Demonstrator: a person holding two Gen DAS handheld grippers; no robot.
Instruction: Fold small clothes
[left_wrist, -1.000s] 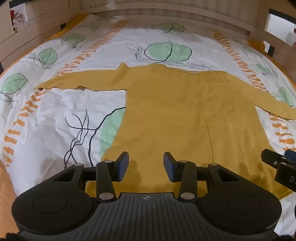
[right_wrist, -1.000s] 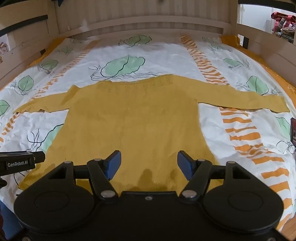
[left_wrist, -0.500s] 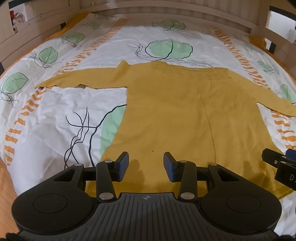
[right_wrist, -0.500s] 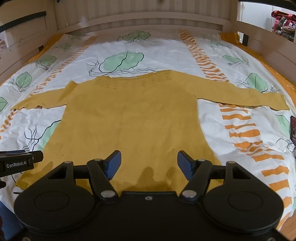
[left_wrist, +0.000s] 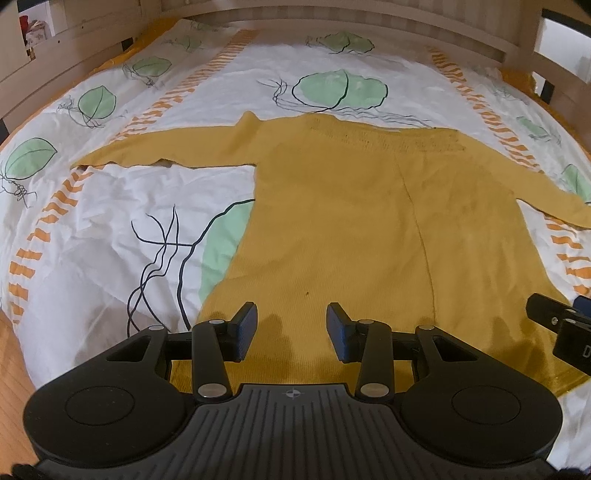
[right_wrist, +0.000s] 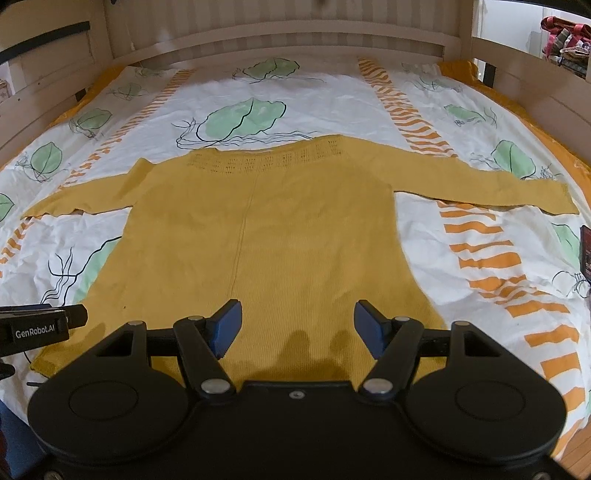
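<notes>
Both views: yellow sweater (left_wrist: 351, 221) sits slightly lower against the headboard (right_wrist: 277, 40) than a second ago. Small framing drift only; sweater's spread on the sheet unaltered.

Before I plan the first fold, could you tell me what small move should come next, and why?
Probably reach the left hand-held gripper out to the left sleeve. The yellow sweater lies flat on the bedsheet with both sleeves spread wide, and both hand-held grippers hover open near its hem, holding nothing.

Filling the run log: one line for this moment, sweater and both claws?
sweater: flat on bedsheet, sleeves spread, unfolded | left claw: open, empty, above hem | right claw: open, empty, above hem
</notes>
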